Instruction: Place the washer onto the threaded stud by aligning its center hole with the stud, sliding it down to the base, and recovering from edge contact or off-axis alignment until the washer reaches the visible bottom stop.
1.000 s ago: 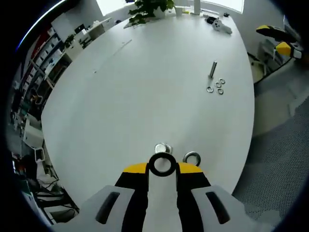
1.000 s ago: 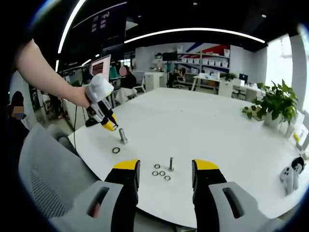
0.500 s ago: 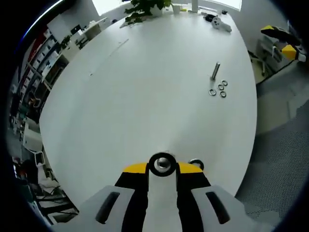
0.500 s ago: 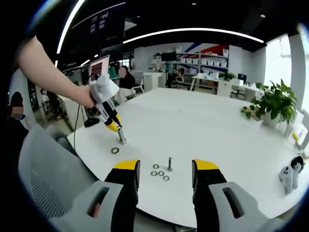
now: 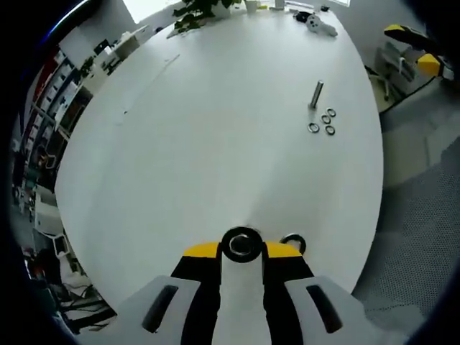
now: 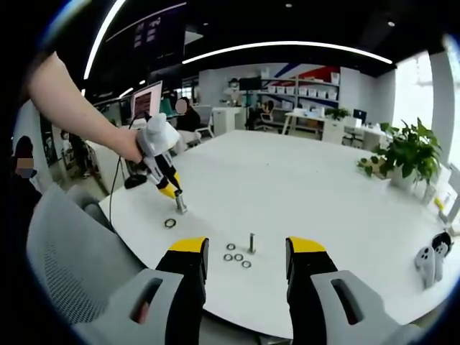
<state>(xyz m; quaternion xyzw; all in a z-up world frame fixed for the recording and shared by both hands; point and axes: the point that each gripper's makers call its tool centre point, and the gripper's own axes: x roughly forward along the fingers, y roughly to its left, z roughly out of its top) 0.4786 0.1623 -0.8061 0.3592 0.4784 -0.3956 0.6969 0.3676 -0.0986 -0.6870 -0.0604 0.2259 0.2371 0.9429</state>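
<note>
The left tongs grip a washer over the white worktop, a loose washer beside. The right tongs stand spread before a spare stud and three washers.

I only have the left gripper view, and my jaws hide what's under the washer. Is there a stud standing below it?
Observer: Yes. In the right gripper view, the left gripper has its yellow tips at the top end of a short, upright grey threaded stud on the white table.
Operator: Is the washer down at the base?
Observer: Apparently not. Bare shaft shows below the tips, though the silver metal washer is too small to make out from that side.
Operator: Is the right gripper free?
Observer: The right gripper has its jaws open with nothing between them.
</note>
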